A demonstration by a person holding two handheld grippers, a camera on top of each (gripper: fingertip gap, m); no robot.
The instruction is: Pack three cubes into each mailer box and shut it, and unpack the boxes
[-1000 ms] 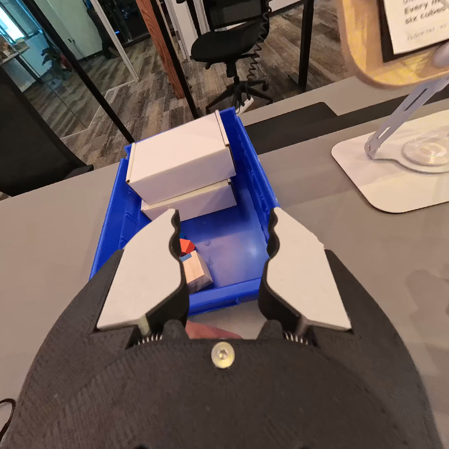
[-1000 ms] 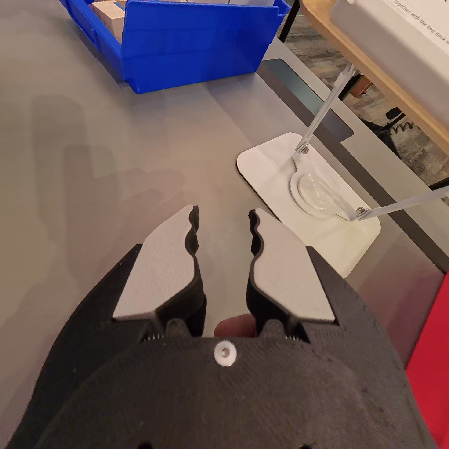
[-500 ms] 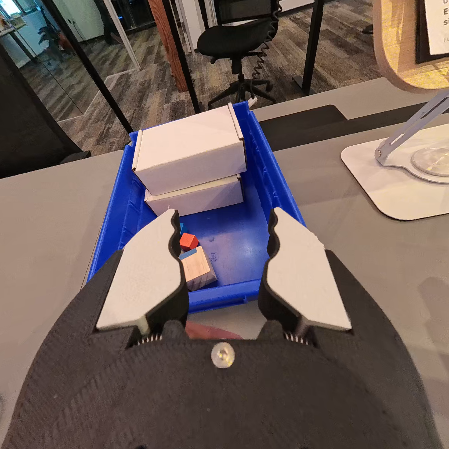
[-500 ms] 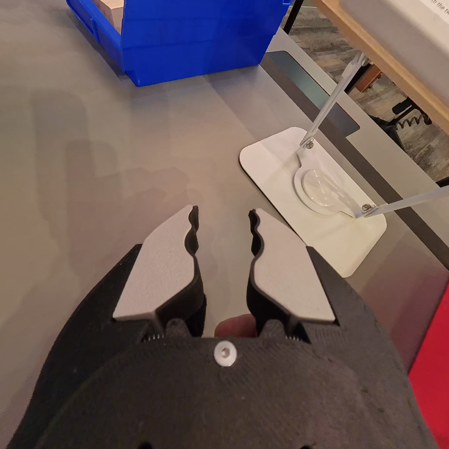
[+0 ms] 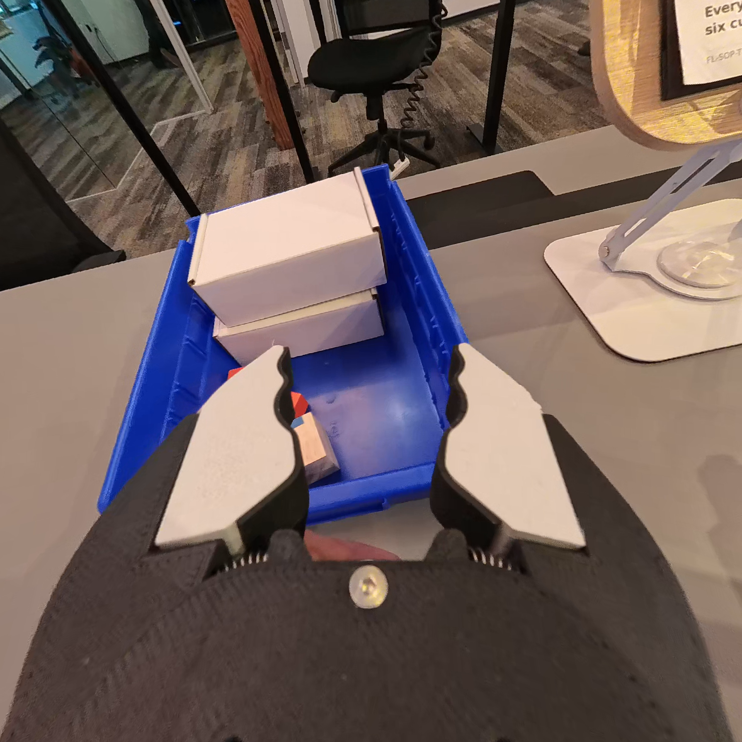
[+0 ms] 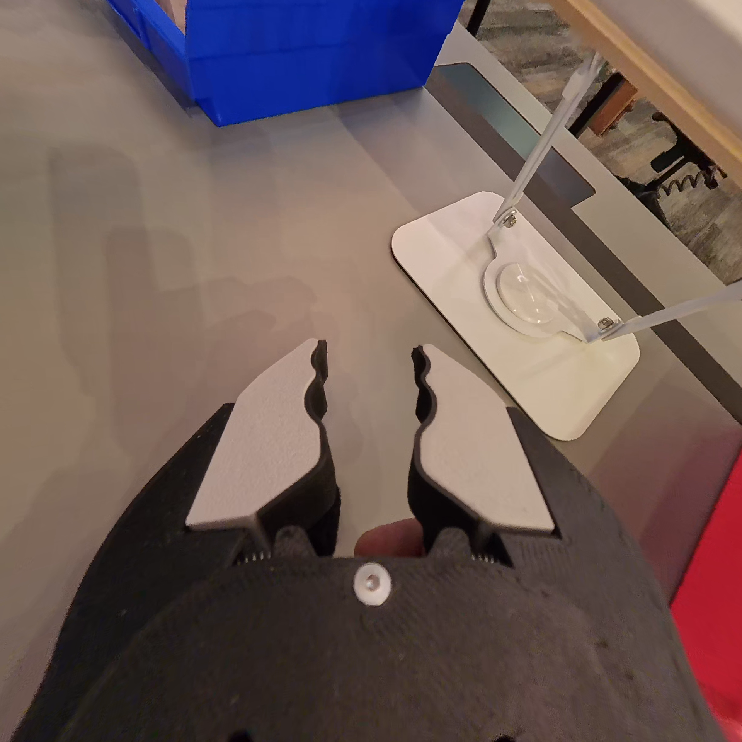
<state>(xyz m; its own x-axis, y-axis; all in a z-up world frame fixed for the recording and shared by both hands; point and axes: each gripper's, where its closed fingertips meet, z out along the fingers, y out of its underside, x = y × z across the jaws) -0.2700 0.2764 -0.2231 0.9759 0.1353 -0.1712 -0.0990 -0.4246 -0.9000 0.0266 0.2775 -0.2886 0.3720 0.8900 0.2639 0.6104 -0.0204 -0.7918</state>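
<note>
Two boxes [image 5: 287, 249] stacked at 12 in bin [image 5: 421, 289]; light, crushable card, so grab the sides; left gripper [image 5: 367, 385] wide open, empty; right gripper [image 6: 369, 361] half-open, empty.

blue bin [image 5: 417, 257], white mailer boxes [image 5: 289, 249], red cube [image 5: 299, 402], grey table [image 6: 200, 241]

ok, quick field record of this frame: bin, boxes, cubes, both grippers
bin: blue, on grey table
boxes: two white mailers, both shut, upper box stacked on lower box, at bin's far end
cubes: loose in bin's near left corner, partly hidden, count unclear
left gripper: open, empty, above bin
right gripper: open, empty, above bare table
</note>
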